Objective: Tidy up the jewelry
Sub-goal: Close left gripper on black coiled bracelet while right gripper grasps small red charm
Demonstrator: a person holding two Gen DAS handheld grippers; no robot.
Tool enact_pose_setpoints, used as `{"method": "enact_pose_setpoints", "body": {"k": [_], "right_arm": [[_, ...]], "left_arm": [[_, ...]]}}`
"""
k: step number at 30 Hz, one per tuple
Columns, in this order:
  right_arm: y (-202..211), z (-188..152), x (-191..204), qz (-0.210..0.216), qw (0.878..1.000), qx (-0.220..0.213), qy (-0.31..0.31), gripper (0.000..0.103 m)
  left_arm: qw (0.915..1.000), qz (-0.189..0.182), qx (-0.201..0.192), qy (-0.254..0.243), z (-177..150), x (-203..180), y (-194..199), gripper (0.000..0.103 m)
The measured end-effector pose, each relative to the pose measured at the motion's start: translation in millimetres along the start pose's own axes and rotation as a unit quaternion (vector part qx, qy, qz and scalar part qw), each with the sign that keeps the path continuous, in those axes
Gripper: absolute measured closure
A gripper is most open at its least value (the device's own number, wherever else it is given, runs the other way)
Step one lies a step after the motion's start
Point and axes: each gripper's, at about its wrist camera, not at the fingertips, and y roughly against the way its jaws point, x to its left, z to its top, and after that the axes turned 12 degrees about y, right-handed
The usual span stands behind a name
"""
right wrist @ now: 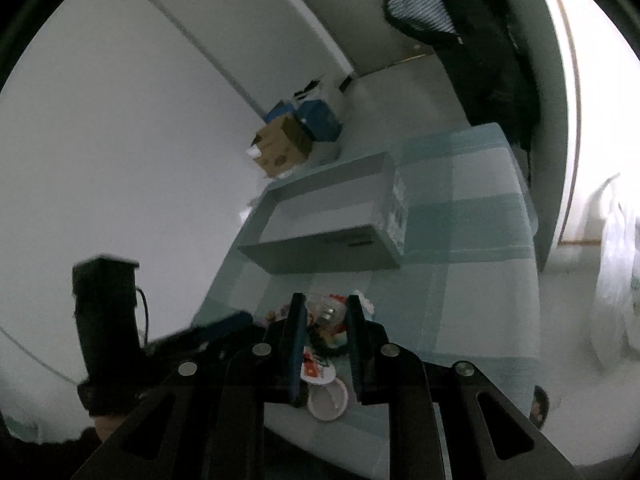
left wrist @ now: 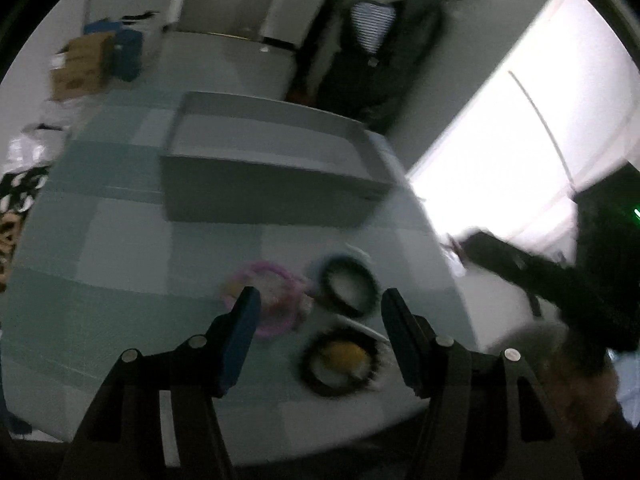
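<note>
My left gripper (left wrist: 319, 307) hangs open over the checked teal tablecloth (left wrist: 120, 240). Nothing is between its blue pads. Just below it lie a pink bracelet (left wrist: 276, 300), a black beaded bracelet (left wrist: 350, 286) and a second black bracelet (left wrist: 340, 360) around something yellow. In the right wrist view my right gripper (right wrist: 326, 307) is nearly shut on a small clear and red trinket (right wrist: 331, 313), held above a black bracelet (right wrist: 326, 346) and a white disc (right wrist: 328, 400). That right gripper (left wrist: 464, 245) also shows in the left wrist view, at the table's right edge.
An open grey box (left wrist: 272, 196) stands on the table beyond the jewelry, also seen as the grey box (right wrist: 320, 252). A cardboard box (right wrist: 280, 148) and blue boxes sit on the floor behind. Dark clothes (left wrist: 384, 60) hang past the table's far end. The left gripper (right wrist: 224, 326) is at lower left.
</note>
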Motion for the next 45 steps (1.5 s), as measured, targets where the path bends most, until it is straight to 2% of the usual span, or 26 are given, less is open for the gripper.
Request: {"method": "enact_pose_setpoints", "body": {"k": [2, 5, 9, 17, 21, 25, 27, 31, 38, 45], "right_arm": [[1, -1, -6, 0.002, 1.000, -0.006, -0.012, 0.085], [2, 0, -12, 0.014, 0.999, -0.016, -0.028, 0.085], [5, -1, -11, 0.023, 0.999, -0.022, -0.025, 0.085], [10, -5, -9, 0.029, 0.999, -0.029, -0.016, 0.085], [13, -6, -12, 0.030, 0.999, -0.035, -0.025, 0.085], [16, -7, -13, 0.032, 0.998, -0.042, -0.029, 0.085], [16, -7, -13, 0.034, 0.998, -0.042, -0.027, 0.085], [18, -7, -13, 0.036, 0.998, -0.045, -0.023, 0.085], [17, -7, -11, 0.037, 0.998, -0.045, -0.020, 0.085], [9, -4, -7, 0.046, 0.998, -0.044, -0.014, 0.085]], "left_arm": [[0.9997, -0.014, 0.014, -0.012, -11, -3, 3, 0.045], [0.9991, -0.009, 0.038, -0.019, -29, -7, 1, 0.045], [0.9977, 0.018, 0.055, -0.034, -41, -11, -7, 0.045], [0.9929, 0.103, 0.030, -0.052, -42, -16, -16, 0.045], [0.9907, 0.115, 0.032, -0.065, -38, -20, -24, 0.045], [0.9913, 0.103, 0.033, -0.075, -41, -20, -24, 0.045], [0.9918, 0.099, 0.034, -0.073, -39, -20, -23, 0.057], [0.9927, 0.089, 0.032, -0.075, -38, -21, -15, 0.061], [0.9960, 0.067, 0.020, -0.056, -30, -20, -4, 0.064], [0.9986, 0.036, -0.013, -0.036, -16, -22, 15, 0.064]]}}
